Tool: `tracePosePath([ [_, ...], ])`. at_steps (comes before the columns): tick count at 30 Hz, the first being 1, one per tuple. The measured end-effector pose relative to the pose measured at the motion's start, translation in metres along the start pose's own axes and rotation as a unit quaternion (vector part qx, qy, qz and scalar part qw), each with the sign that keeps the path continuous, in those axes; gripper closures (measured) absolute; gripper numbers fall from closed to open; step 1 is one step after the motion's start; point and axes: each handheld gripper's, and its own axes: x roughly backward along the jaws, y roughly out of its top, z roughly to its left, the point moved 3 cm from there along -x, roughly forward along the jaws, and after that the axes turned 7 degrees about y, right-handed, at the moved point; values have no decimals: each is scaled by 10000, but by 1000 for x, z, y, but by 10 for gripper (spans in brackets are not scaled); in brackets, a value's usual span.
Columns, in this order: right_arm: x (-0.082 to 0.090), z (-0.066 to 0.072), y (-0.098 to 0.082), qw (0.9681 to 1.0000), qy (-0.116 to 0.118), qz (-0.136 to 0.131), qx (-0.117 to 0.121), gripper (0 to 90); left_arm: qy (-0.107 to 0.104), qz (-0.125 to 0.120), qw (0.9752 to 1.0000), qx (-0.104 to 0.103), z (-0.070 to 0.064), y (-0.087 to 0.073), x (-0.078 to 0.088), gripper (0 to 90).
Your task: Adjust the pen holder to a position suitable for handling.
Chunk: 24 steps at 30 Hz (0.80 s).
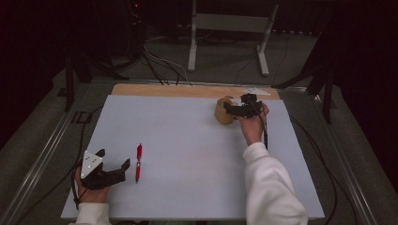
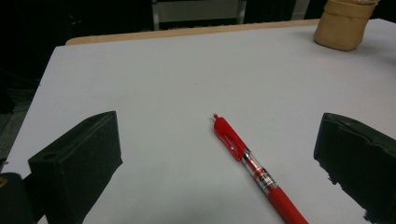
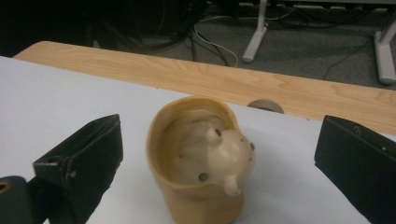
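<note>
A red pen lies on the pale sheet near the front left, its clip end pointing away. My left gripper rests just left of it, open, with the pen between and ahead of its jaws and touching neither. A tan soft cup with a small animal face on its rim stands upright at the back right. My right gripper hovers at the cup, open, its jaws spread on either side of it without contact.
The pale sheet covers the table; a bare wooden strip runs along the far edge, with a round hole behind the cup. Cables trail off both table sides. A metal stand is on the floor beyond.
</note>
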Motion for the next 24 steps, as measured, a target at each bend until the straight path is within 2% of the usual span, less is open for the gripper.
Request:
tracePosePath([
  [2,-5,-4,1,9999,-26,146,-86,17,0,-7,10000,6,0,0,0,13],
  [8,-13,-10,3,9994,-108,244,-228,30,5,-6,10000,23,1,0,1,14],
  [12,-20,-12,-2,9985,-242,372,-311,150,-9,-12,10000,30,2,0,1,14],
  [14,-21,-13,-3,9984,-257,384,-329,163,-9,-12,10000,26,2,0,0,14],
  [15,-24,-13,-6,9979,-271,431,-392,225,-9,-11,10000,25,2,0,0,13],
  [17,-27,-12,-8,9977,-285,460,-418,273,-8,-13,10000,23,2,0,0,14],
  [24,-30,-9,-13,9973,-145,527,-485,539,-5,-12,10000,23,1,0,0,13],
])
